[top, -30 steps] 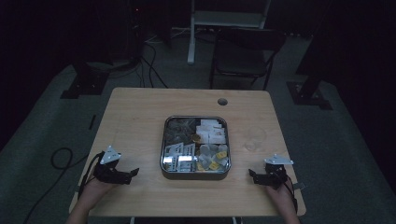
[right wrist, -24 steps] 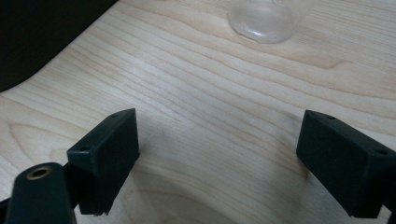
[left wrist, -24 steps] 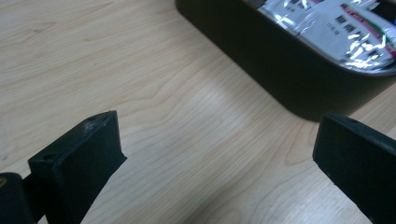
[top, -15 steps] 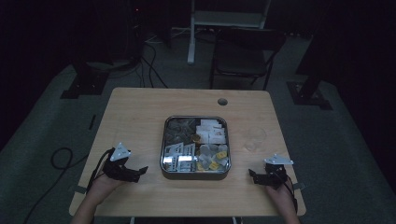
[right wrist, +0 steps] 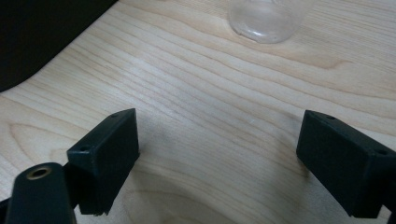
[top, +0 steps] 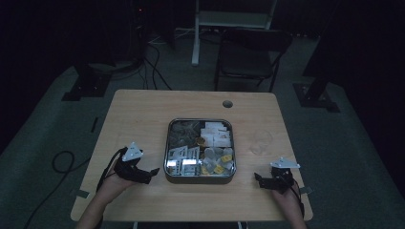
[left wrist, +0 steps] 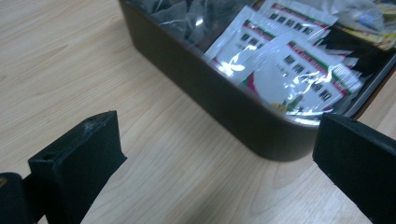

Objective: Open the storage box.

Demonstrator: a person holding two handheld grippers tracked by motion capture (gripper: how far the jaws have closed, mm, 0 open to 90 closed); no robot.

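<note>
Over wooden table point(top: 143, 114): both tongs wide, empty.

Tin wall point(left wrist: 219, 100) blocks left claw point(left wrist: 219, 154); bare tabletop point(right wrist: 210, 116) elsewhere.

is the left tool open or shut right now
Open. In the left gripper view the left tool has its two black jaws wide apart, with bare table between them, just short of the tin.

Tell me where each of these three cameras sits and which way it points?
High view: above the person's side, looking forward and down on the table; forearms, left gripper and right gripper show.
Left gripper view: rides the left gripper, facing the tray of sachets.
Right gripper view: rides the right gripper, facing bare wood and a clear glass.
Shared: both gripper views show the tray.
</note>
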